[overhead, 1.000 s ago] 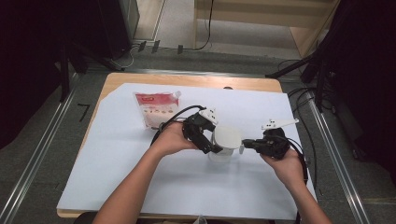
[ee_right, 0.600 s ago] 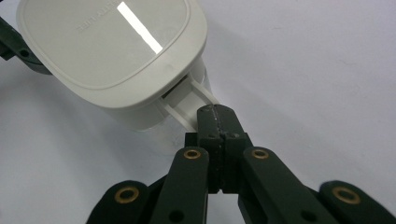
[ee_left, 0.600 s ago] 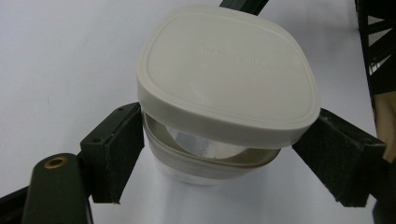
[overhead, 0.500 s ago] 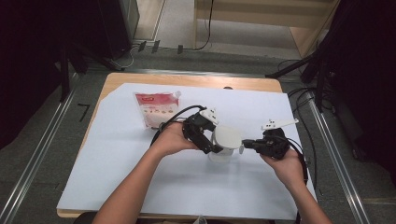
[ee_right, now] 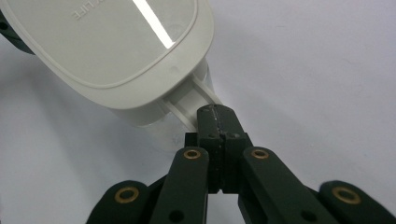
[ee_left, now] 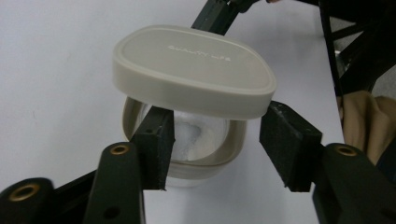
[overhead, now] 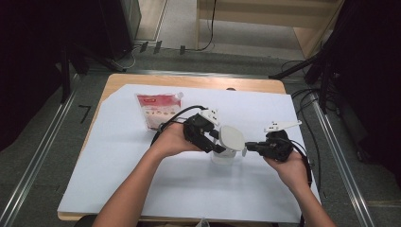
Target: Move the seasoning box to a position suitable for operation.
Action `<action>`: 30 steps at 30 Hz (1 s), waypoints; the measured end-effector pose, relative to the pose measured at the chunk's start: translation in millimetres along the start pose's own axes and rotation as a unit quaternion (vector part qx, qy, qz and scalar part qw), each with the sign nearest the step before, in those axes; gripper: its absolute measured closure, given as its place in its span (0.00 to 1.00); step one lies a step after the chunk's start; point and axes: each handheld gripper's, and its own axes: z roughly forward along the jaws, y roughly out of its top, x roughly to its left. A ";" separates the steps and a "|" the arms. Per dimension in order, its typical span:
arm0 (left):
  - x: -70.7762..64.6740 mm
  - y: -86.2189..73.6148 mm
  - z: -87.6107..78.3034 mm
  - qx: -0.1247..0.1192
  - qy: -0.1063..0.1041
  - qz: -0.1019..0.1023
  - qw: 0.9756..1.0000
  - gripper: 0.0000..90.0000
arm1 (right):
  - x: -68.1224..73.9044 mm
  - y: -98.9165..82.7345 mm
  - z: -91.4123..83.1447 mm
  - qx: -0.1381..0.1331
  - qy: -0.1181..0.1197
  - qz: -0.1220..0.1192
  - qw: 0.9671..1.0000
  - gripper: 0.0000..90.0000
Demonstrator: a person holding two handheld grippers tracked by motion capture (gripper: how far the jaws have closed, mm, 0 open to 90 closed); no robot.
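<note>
A clear container with a beige rim stands on the white sheet. Its beige lid hangs tilted just above it. My right gripper is shut on the lid's tab and holds the lid up. My left gripper straddles the container below the lid. Its jaws have just been closing. One pad sits against the rim and the other pad still stands off it.
A red and white pouch lies flat at the back left of the white sheet. The wooden table edge runs behind it. Cables trail from both grippers.
Both hands stay where they were. The left gripper's jaws look drawn in closer around the container.
</note>
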 end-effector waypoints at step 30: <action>9.1 13.8 -4.9 0.014 -0.027 -0.070 0.997 1.00 | -1.7 -2.7 -0.1 -0.007 0.007 0.001 1.000 1.00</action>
